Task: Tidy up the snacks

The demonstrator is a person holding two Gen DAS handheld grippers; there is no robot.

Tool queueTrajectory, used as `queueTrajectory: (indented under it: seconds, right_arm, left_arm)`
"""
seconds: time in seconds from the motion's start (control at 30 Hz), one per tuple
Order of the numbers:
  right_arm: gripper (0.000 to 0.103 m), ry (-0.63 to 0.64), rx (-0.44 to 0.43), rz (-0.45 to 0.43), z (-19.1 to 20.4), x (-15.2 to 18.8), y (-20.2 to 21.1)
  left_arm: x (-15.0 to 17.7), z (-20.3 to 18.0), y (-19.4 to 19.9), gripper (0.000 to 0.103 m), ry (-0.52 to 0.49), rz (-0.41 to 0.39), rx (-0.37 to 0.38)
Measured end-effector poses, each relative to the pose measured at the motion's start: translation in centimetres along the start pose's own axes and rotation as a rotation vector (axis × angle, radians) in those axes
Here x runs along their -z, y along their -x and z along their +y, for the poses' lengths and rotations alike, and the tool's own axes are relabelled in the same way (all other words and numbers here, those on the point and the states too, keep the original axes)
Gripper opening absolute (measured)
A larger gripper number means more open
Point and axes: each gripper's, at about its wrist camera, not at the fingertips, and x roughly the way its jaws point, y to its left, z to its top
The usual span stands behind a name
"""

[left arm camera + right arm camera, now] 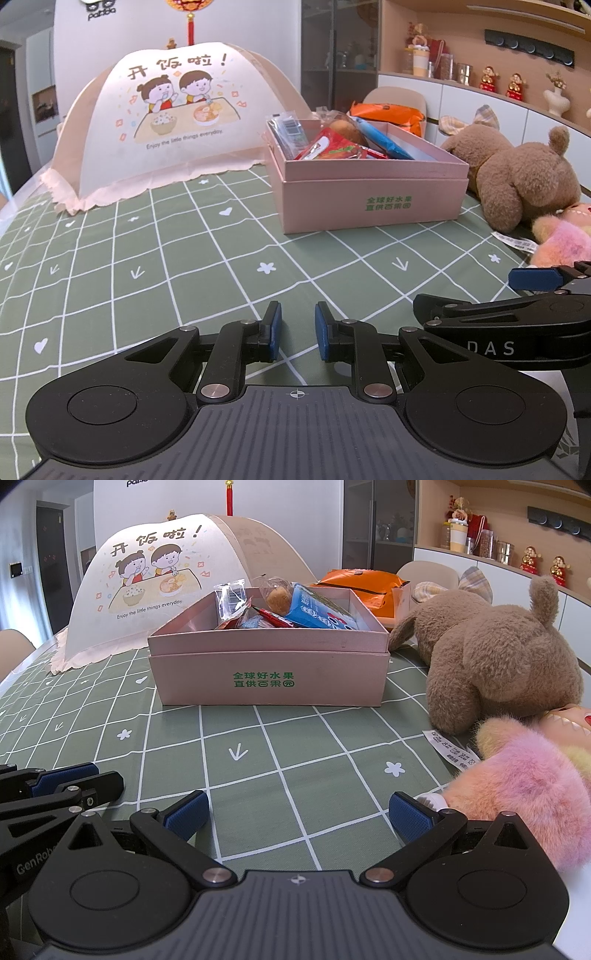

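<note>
- Green checked cloth (221,266) with white hearts and arrows covers the counter; behind it stand shelves with jars and small figurines.
- At the far left of the counter sits a pink mesh food cover (173,122) printed with two cartoon children.
- Near the middle stands a pink box (269,679) with green lettering on its front, lid off and top open.
- Snacks (291,609) fill the box: a blue packet, a red wrapper, a clear silver-edged packet and a round brown bun in plastic.
- An orange bag (364,581) lies just behind the box, outside it.
- A brown plush bear (495,657) lies face down to the right of the box, and a pink fluffy toy (528,794) rests nearer the cameras.
- The left hand-held gripper (297,334) hovers low over bare cloth, its blue pads drawn nearly together with only a narrow gap and nothing between them.
- The right hand-held gripper (299,816) sits just beside it, fingers spread wide apart and empty, its right pad close to the pink toy.
</note>
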Motion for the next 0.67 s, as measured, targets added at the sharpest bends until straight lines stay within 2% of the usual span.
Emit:
queueTrajectory:
  seconds: [0.67]
  right_arm:
    - [0.103, 0.0, 0.0, 0.0, -0.02, -0.02, -0.01]
  left_arm:
    - [-0.01, 0.02, 0.07, 0.023, 0.009, 0.0, 0.0]
